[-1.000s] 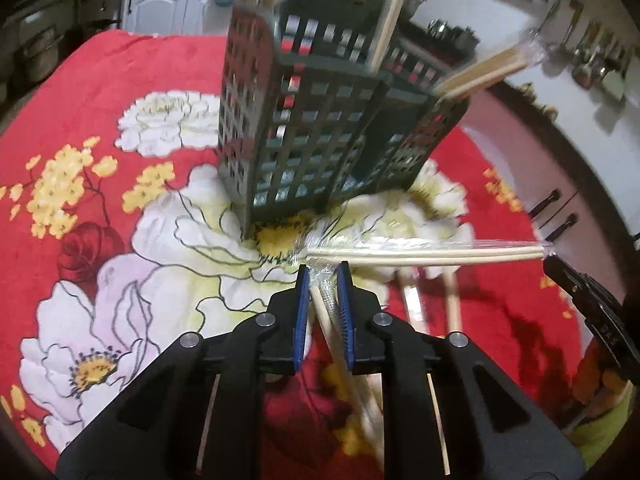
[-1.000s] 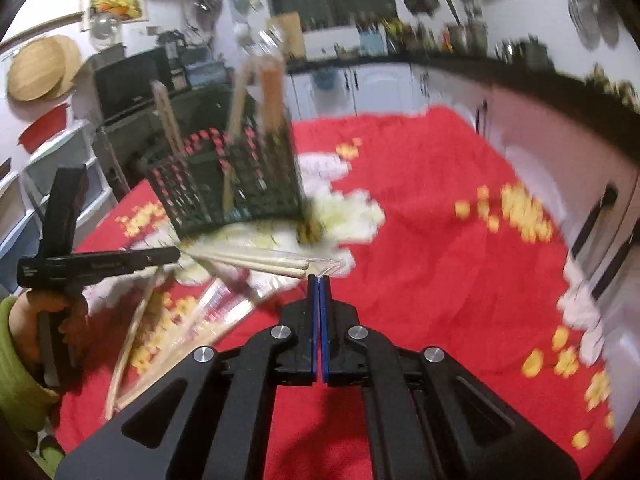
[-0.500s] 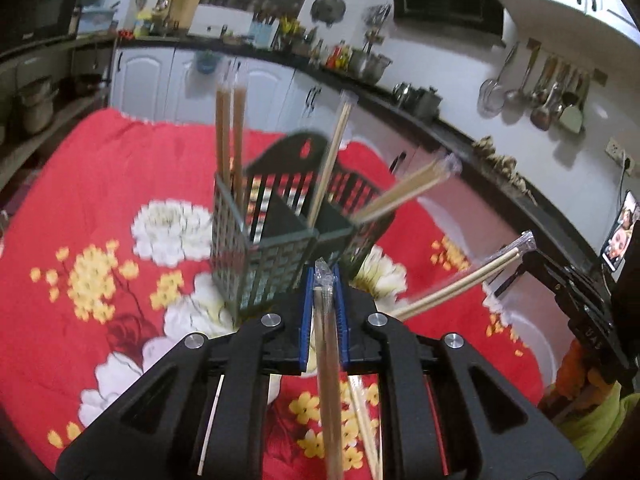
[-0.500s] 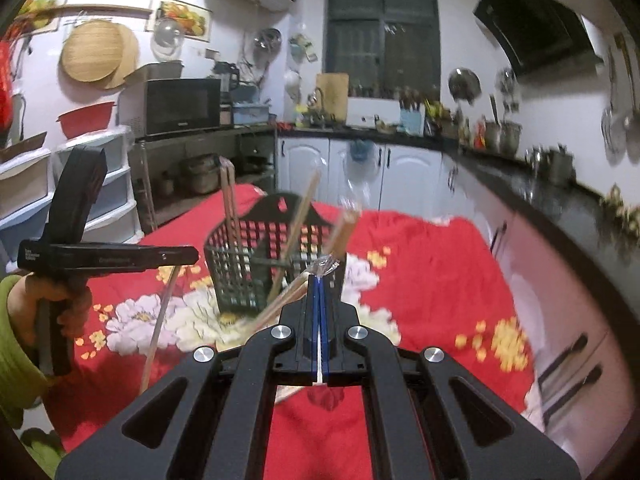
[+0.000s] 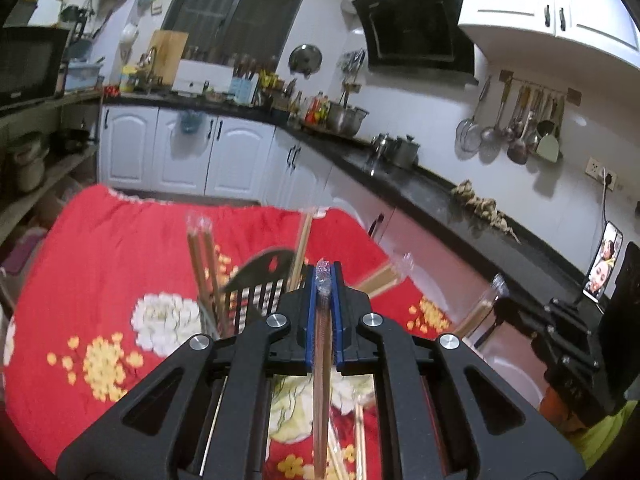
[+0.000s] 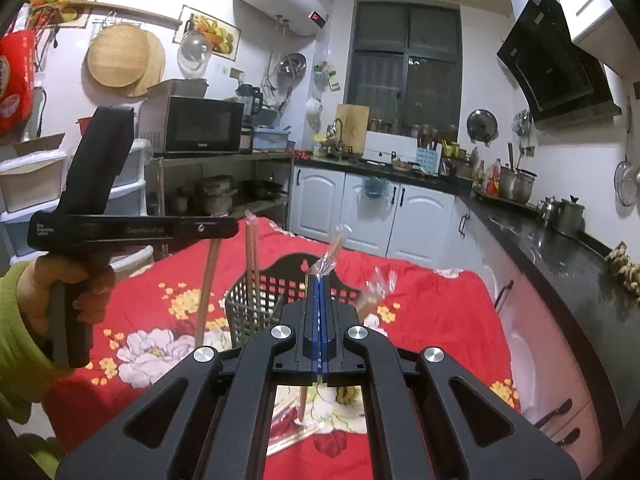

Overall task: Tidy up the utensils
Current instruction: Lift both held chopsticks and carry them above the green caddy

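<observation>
A dark lattice utensil basket [image 5: 256, 296] stands on the red floral cloth, also in the right wrist view [image 6: 256, 300], with several plastic-wrapped chopstick pairs [image 5: 202, 264] upright in it. My left gripper [image 5: 323, 276] is shut on a wrapped chopstick pair [image 5: 322, 380] that hangs down, raised above and in front of the basket. My right gripper [image 6: 320, 284] is shut on the plastic wrap end of another chopstick pair [image 6: 305, 404], which hangs below it. The left gripper's body [image 6: 120, 228] shows at left in the right wrist view.
More wrapped chopsticks [image 5: 360, 440] lie on the red cloth [image 5: 100, 264] below the grippers. A black counter [image 5: 440, 196] with pots runs along the right. White cabinets [image 6: 360, 208] stand behind the table. A phone [image 5: 604, 264] stands at far right.
Both grippers have risen from the cloth, each lifting a wrapped chopstick pair. The views tilted up from the basket base to above its rim.
</observation>
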`<action>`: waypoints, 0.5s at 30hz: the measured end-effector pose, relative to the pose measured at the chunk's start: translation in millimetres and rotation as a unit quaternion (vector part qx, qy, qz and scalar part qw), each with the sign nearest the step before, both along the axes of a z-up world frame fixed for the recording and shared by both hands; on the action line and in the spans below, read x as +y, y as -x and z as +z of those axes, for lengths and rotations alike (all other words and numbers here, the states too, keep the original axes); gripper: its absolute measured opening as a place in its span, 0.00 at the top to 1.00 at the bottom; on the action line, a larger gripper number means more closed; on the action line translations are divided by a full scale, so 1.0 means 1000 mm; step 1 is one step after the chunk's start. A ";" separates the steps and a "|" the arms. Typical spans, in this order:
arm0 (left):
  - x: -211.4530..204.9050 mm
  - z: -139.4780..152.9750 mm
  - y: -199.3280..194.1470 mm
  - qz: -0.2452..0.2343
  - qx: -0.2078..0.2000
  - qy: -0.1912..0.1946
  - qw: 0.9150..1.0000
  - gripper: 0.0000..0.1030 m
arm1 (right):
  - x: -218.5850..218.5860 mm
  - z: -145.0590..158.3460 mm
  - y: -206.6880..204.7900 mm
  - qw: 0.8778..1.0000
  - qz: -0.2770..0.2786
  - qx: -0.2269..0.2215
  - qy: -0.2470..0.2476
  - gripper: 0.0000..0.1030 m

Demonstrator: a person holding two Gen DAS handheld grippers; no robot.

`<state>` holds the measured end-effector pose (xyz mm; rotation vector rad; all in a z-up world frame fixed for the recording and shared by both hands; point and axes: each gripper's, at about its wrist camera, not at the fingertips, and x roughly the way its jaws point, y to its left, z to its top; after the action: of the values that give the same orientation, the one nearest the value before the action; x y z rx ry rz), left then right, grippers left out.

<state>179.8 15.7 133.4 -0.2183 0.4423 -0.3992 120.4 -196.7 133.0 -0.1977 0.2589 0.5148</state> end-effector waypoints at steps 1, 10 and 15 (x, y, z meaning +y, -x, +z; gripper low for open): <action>0.000 0.004 -0.001 0.001 -0.006 0.001 1.000 0.97 | 0.001 0.002 -0.001 1.000 0.001 -0.002 -0.002 0.99; -0.002 0.039 -0.010 0.035 -0.065 0.004 0.997 0.97 | 0.011 0.029 -0.008 0.999 0.011 -0.024 -0.022 0.99; -0.001 0.053 -0.018 0.056 -0.089 0.006 0.994 0.97 | 0.015 0.046 -0.017 0.999 0.008 -0.040 -0.034 0.99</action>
<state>198.2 14.5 186.9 -0.2169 0.2504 -0.3086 137.0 -182.1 179.0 -0.1548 0.1626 0.5304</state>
